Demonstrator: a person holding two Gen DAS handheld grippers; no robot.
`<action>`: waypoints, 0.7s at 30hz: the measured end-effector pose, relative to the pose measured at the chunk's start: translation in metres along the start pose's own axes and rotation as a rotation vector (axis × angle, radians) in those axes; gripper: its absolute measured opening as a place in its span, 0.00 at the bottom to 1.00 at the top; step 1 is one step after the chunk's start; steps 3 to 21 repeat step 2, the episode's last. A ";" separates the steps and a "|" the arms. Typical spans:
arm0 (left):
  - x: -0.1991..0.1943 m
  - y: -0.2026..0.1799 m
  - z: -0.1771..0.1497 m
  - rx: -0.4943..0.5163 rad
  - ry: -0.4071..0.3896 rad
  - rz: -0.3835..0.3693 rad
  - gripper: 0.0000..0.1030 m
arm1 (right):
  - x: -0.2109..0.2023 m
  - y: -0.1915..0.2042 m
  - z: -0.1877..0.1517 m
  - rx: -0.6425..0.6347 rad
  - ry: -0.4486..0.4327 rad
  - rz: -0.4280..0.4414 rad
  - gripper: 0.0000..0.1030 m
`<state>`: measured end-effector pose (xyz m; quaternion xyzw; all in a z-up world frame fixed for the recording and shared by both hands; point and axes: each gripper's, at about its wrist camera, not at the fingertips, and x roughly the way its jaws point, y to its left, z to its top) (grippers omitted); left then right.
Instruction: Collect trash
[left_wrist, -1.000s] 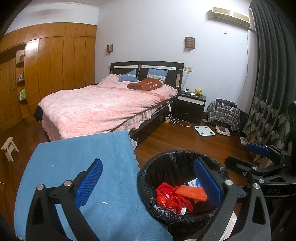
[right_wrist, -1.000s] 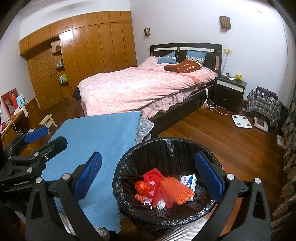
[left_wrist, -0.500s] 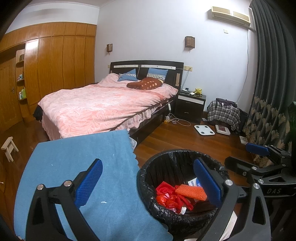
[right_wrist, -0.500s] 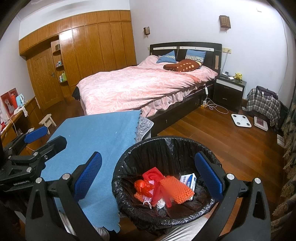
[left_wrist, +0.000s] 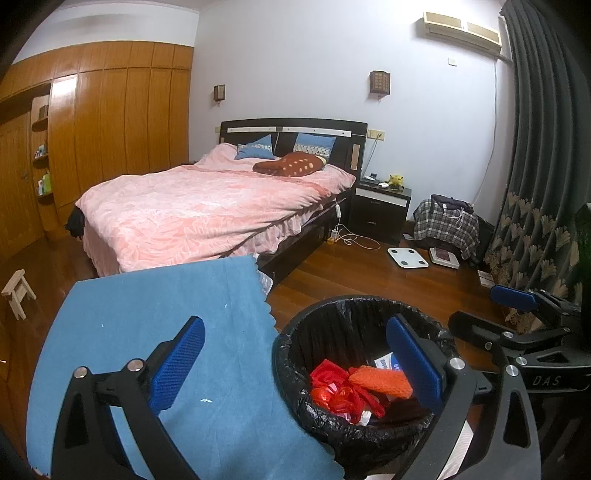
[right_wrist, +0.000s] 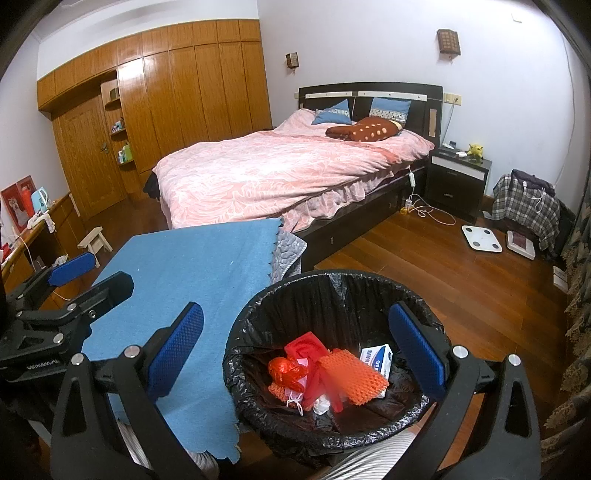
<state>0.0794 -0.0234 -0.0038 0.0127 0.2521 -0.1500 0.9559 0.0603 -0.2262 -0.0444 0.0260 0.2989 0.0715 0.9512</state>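
Observation:
A black-lined trash bin stands on the floor beside a blue-covered table. It holds red plastic wrap, an orange foam net and a small white-blue box. My left gripper is open and empty, above the table edge and bin. My right gripper is open and empty, above the bin. Each gripper shows in the other's view, the right and the left.
A bed with a pink cover stands behind the table. A dark nightstand, a white scale and a plaid bag are at the far right on the wood floor. A small stool is at the left.
Both views have shifted very slightly; the bin and table sit a touch lower in frame. The grippers stay open and the trash has not moved.

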 end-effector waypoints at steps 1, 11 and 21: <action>0.000 0.000 0.000 0.000 0.000 0.000 0.94 | 0.002 0.000 -0.002 0.000 0.000 0.000 0.95; -0.001 0.001 0.000 0.000 0.000 0.001 0.94 | 0.002 0.000 -0.002 0.000 0.000 0.000 0.95; -0.001 0.001 0.000 0.000 0.000 0.001 0.94 | 0.002 0.000 -0.002 0.000 0.000 0.000 0.95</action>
